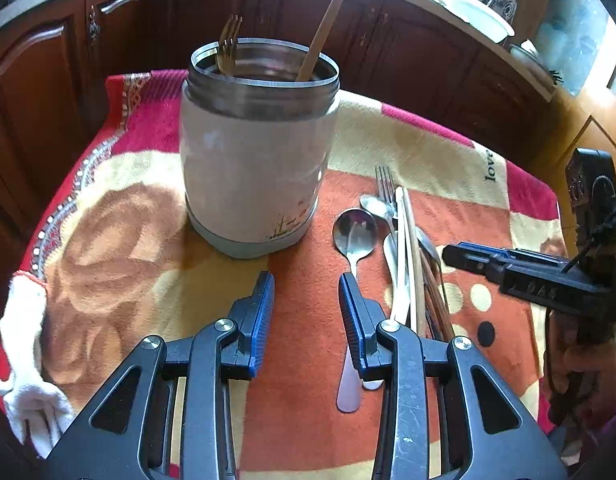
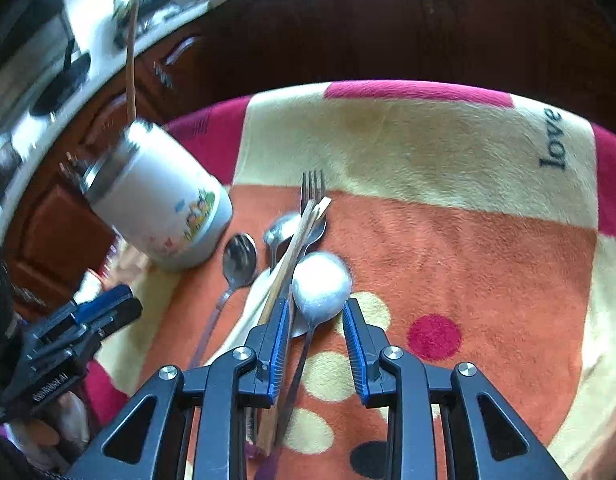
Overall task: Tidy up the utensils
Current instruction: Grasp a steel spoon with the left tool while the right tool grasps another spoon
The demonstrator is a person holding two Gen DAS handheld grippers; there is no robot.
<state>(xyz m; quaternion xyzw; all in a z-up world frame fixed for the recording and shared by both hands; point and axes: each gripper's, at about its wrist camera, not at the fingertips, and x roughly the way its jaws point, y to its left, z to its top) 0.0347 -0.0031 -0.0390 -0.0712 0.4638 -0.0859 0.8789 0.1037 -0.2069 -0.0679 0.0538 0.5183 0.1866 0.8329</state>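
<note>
Right hand-held gripper (image 2: 313, 312) hangs open, jaws astride a spoon (image 2: 321, 286) atop the utensil pile; left hand-held gripper (image 1: 307, 286) open, empty; canister (image 1: 256, 152) at its 11 o'clock holding a fork (image 1: 228, 44).

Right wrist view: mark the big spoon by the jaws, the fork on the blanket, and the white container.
big spoon (image 2: 322, 282), right wrist view, middle of its bowl.
fork (image 2: 313, 186), right wrist view, on its tines.
white container (image 2: 164, 204), right wrist view, on its side wall.
</note>
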